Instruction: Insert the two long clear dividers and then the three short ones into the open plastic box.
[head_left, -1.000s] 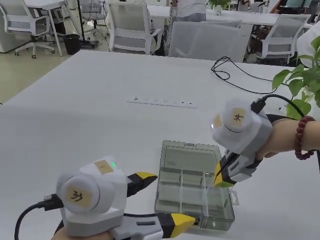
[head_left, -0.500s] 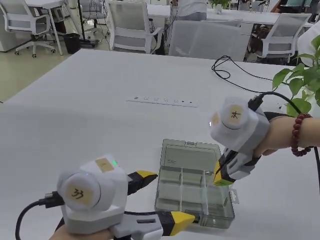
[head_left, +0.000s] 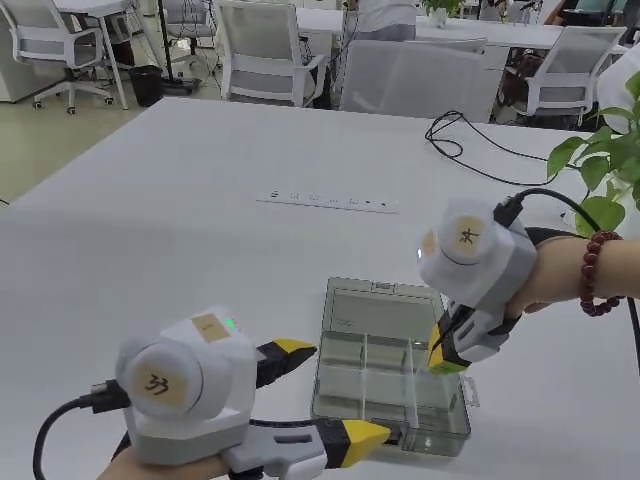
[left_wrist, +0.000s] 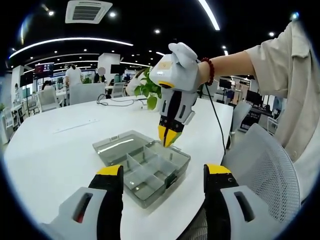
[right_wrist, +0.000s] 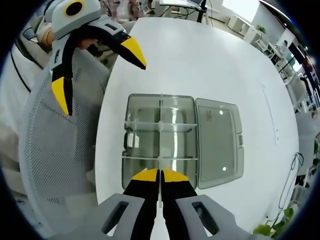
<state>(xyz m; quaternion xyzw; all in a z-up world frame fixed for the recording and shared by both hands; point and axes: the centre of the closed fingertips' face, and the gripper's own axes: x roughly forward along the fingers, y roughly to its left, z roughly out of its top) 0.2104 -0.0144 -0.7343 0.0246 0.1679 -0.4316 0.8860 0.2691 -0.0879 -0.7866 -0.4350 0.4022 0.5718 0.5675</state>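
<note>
- My right gripper (right_wrist: 160, 175) has its jaws shut tight on a thin clear divider (right_wrist: 160, 202), held on edge.
- It hangs over the right side of the open box (head_left: 345, 400), tips pointing down into it.
- The box sits on the white table (head_left: 200, 230), near its front edge, with the lid (head_left: 378, 305) lying flat behind.
- Clear dividers already stand inside the box and split it into compartments.
- My left gripper (left_wrist: 163, 170) has its jaws spread wide and holds nothing.
- It sits just beside the box's near left corner.
</note>
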